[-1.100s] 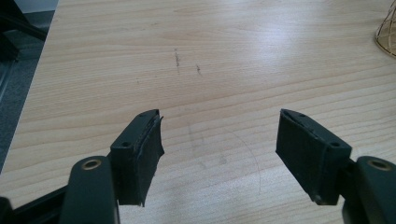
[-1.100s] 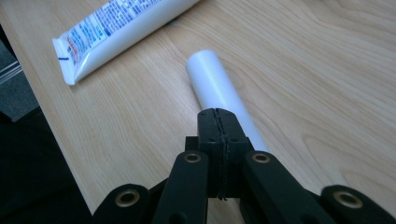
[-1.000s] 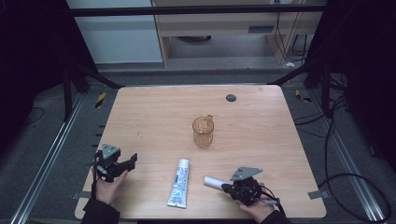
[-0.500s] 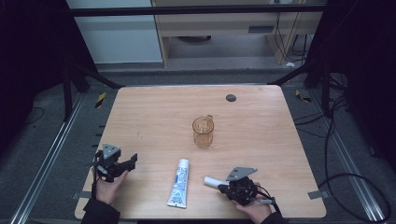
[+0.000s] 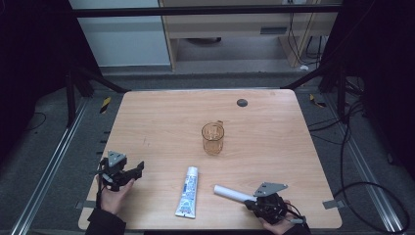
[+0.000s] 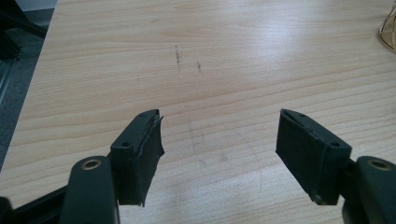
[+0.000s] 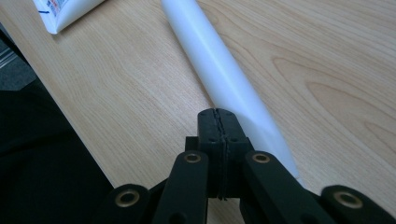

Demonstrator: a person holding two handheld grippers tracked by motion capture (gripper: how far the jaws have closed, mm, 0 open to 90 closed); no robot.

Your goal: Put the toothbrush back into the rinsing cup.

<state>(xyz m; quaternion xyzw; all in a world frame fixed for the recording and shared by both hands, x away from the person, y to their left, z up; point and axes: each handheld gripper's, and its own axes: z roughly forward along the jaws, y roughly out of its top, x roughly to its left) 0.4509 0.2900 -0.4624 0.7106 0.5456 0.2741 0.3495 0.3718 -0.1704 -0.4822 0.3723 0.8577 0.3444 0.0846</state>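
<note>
A white cylinder lies on the wooden table near the front right. My right gripper is low at its near end, jaws shut together with nothing between them. In the right gripper view the cylinder runs past the right side of the closed tips; I cannot tell whether they touch. A white toothpaste tube lies front centre, and its crimped end appears at top left. My left gripper rests at the front left, its jaws wide open over bare wood.
An amber see-through cup stands upright mid-table, its edge at the far right of the left gripper view. A small dark disc lies near the far edge. The table's front edge is just behind both hands.
My right gripper has shifted slightly right and toward the front edge, still shut. The white cylinder, toothpaste tube, cup and left gripper have stayed put.
</note>
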